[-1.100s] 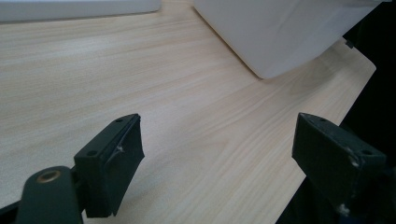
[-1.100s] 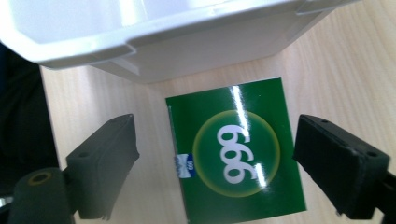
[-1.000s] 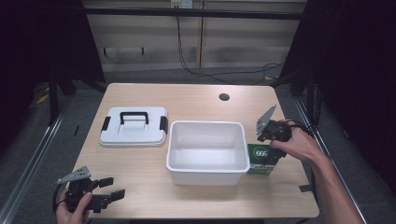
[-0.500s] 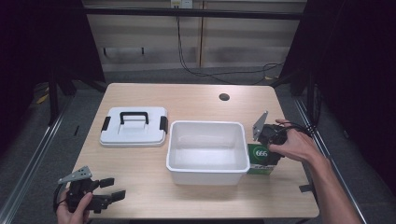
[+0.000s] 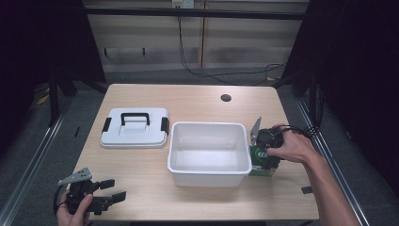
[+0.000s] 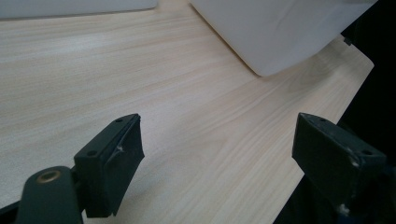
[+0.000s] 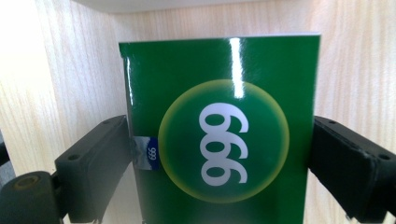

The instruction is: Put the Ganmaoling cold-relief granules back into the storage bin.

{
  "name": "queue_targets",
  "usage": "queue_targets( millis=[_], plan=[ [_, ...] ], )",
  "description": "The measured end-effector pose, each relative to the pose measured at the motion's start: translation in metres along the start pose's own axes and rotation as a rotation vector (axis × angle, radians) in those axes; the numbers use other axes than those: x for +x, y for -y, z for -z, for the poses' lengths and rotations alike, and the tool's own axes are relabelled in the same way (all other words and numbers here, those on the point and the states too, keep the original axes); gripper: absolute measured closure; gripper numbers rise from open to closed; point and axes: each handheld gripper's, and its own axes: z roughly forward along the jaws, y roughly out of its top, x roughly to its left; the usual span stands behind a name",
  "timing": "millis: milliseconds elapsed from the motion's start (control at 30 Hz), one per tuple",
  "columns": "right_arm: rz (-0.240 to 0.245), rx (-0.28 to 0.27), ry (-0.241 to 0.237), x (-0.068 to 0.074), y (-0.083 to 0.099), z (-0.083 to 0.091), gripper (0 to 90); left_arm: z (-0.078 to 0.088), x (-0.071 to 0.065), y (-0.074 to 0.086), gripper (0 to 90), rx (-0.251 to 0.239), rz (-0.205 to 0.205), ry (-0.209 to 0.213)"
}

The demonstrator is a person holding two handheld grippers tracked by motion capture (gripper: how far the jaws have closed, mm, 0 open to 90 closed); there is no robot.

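Note:
A green box point(image 5: 258, 155) with a white "666" on a yellow-ringed disc point(image 7: 219, 135) stands on the table against the right outer wall of the white tub point(image 5: 207, 126). My right gripper point(image 5: 266, 149) comes down over the box from above. In the right gripper view the gripper point(image 7: 220, 140) stands wide open, with one jaw at each side face of the box. My left gripper point(image 5: 114, 188) rests near the table's front left corner. It is open point(image 6: 217, 140) over bare wood with nothing between its jaws.
A white lid with a black handle point(image 5: 135, 127) lies flat to the left of the tub. The tub's corner point(image 6: 280, 37) shows ahead of the left gripper. A cable hole point(image 5: 226, 98) sits at the table's back right. The table's right edge is close to the box.
My right gripper has come down and slightly left onto the green box, so its jaws now straddle it. The left gripper has stayed put.

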Motion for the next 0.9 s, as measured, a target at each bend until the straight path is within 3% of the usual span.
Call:
queue_targets(
  millis=[400,900],
  plan=[
    [-0.001,0.007,-0.013,-0.001,0.002,-0.003,14.9,0.002,0.001,0.0,16.3,-0.006,-0.001,-0.004],
    [-0.078,-0.059,-0.004,0.003,0.018,0.01,15.8,0.001,0.0,0.0,16.3,-0.005,0.003,-0.002]
  ],
)
